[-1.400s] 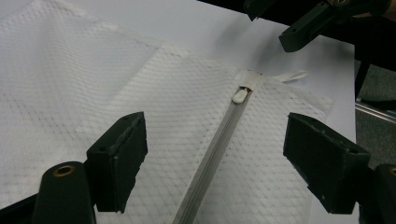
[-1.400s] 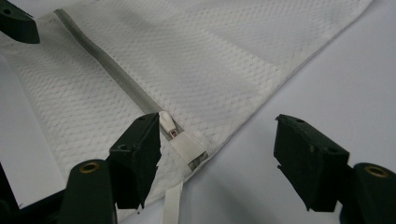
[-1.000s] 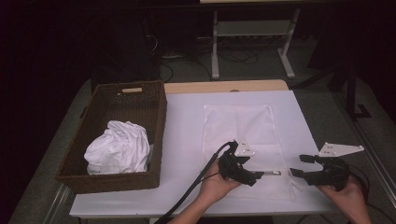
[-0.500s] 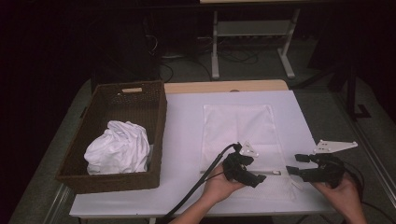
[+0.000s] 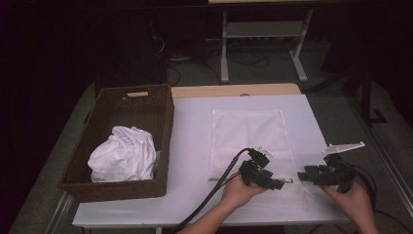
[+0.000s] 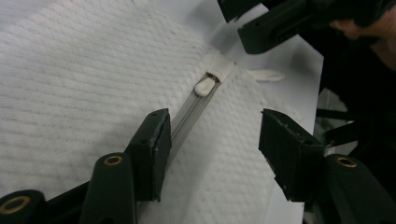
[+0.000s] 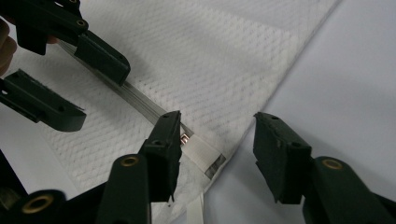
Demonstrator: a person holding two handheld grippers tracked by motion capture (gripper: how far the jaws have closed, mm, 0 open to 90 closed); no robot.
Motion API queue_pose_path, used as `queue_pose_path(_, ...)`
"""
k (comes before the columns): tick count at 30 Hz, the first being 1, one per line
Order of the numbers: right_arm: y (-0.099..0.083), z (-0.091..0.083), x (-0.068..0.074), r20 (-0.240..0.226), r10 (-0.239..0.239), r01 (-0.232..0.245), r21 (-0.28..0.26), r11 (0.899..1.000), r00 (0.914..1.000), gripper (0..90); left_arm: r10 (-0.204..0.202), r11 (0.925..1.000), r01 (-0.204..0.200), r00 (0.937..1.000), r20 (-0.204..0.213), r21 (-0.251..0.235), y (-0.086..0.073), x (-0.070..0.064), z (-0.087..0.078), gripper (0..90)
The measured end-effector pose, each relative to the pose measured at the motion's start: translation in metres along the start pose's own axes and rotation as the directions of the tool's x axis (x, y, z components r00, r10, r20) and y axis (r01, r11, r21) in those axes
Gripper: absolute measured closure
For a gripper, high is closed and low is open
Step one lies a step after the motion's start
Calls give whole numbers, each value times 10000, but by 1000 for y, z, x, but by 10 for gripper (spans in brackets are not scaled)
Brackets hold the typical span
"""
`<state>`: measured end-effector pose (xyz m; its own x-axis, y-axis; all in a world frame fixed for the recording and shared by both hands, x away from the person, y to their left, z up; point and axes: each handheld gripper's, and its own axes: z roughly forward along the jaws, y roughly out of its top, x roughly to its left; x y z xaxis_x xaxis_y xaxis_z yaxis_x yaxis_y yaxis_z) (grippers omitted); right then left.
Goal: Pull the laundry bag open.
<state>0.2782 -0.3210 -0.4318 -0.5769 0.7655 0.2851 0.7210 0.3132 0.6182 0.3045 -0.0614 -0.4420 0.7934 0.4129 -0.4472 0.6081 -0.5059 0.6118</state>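
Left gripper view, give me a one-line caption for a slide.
Open left gripper poised over the zipper of a white mesh laundry bag, its pull tab just ahead, the right gripper beyond.

The right gripper (image 7: 217, 140) stands with its jaws apart over the mesh bag's (image 7: 210, 60) zipper (image 7: 140, 100) end, perhaps touching it; left gripper (image 7: 81, 88) beyond.

A basket (image 5: 122, 141) sits on the left of the tabletop (image 5: 190, 146) with a crumpled cloth (image 5: 124, 155) in it. Right of it lies a mesh bag (image 5: 251, 134), both tools at its lower edge.
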Motion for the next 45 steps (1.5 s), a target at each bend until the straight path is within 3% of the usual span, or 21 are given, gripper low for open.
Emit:
queue_pose_path(5, -2, 0, -5, -56, 773, -770, 362, 9964, 9970, 554, -738, 9972, 735, 9971, 208, 161, 8, 3, 10, 474)
queue_pose_path(7, -2, 0, -6, -82, 827, -823, 376, 9959, 9965, 561, -976, 9948, 967, 9948, 286, 303, 10, 5, 15, 481)
queue_pose_path(11, -4, 1, -8, -182, 1181, -1168, 616, 9912, 9928, 590, -1746, 9840, 1719, 9827, 617, 479, 13, 8, 24, 525)
queue_pose_path(15, -6, 4, -11, -334, 1511, -1477, 886, 9851, 9880, 615, -2124, 9762, 2082, 9744, 732, 613, 15, 12, 30, 565)
queue_pose_path(17, -7, 5, -12, -450, 1619, -1569, 996, 9826, 9858, 634, -2391, 9703, 2344, 9666, 923, 593, 15, 13, 32, 577)
queue_pose_path(21, -8, 9, -13, -686, 1792, -1707, 1147, 9786, 9814, 700, -2689, 9628, 2632, 9557, 1197, 618, 15, 15, 35, 606)
queue_pose_path(26, -10, 13, -14, -949, 1966, -1843, 1245, 9750, 9759, 767, -2765, 9606, 2702, 9529, 1248, 655, 14, 17, 36, 634)
queue_pose_path(30, -12, 13, -16, -1097, 2035, -1907, 1168, 9747, 9729, 781, -2963, 9550, 2894, 9420, 1574, 657, 14, 18, 39, 670)
queue_pose_path(36, -13, 12, -17, -1217, 2097, -1962, 1143, 9739, 9702, 791, -2861, 9579, 2784, 9453, 1567, 697, 14, 15, 42, 687)
queue_pose_path(39, -14, 12, -18, -1234, 2141, -2001, 1164, 9728, 9690, 797, -2690, 9624, 2633, 9580, 992, 664, 17, 15, 36, 675)
queue_pose_path(42, -15, 11, -18, -1268, 2176, -2036, 1148, 9723, 9678, 802, -2799, 9589, 2759, 9581, 613, 665, 17, 17, 33, 634)
queue_pose_path(45, -16, 11, -18, -1278, 2172, -2030, 1155, 9724, 9677, 803, -2962, 9539, 2919, 9532, 610, 705, 18, 18, 33, 625)
